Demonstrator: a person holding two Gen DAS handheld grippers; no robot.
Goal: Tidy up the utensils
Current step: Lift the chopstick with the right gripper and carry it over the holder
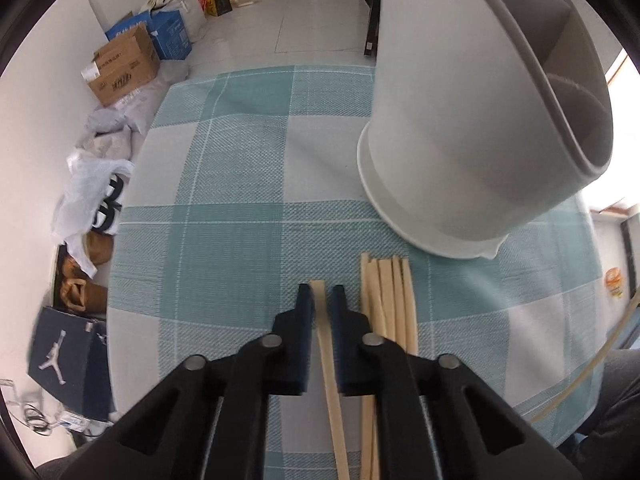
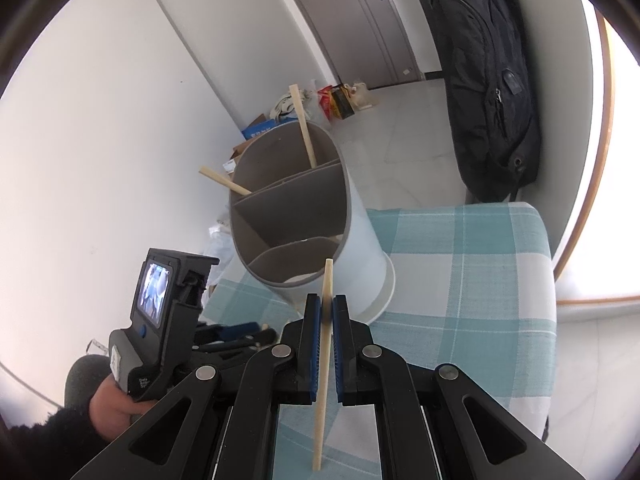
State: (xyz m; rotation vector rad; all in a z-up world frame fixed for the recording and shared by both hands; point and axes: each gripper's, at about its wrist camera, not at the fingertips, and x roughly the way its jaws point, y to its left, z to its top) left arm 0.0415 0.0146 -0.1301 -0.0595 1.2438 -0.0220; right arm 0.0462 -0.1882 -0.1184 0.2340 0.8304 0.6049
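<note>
A white utensil holder (image 1: pixel 460 128) with grey dividers stands on the teal checked tablecloth (image 1: pixel 224 208); it also shows in the right wrist view (image 2: pixel 300 216) with two chopsticks (image 2: pixel 305 128) leaning in its far compartments. My left gripper (image 1: pixel 321 292) is low over the cloth, its jaws slightly apart around a single wooden chopstick (image 1: pixel 328 368) lying there. Several more chopsticks (image 1: pixel 390 300) lie just right of it. My right gripper (image 2: pixel 327 304) is shut on one chopstick (image 2: pixel 325 344), held upright in front of the holder.
The left hand-held gripper and the hand on it (image 2: pixel 160 320) show at the left of the right wrist view. Boxes and bags (image 1: pixel 120 64) lie on the floor beyond the table's left edge. A black backpack (image 2: pixel 484 80) hangs at the back right.
</note>
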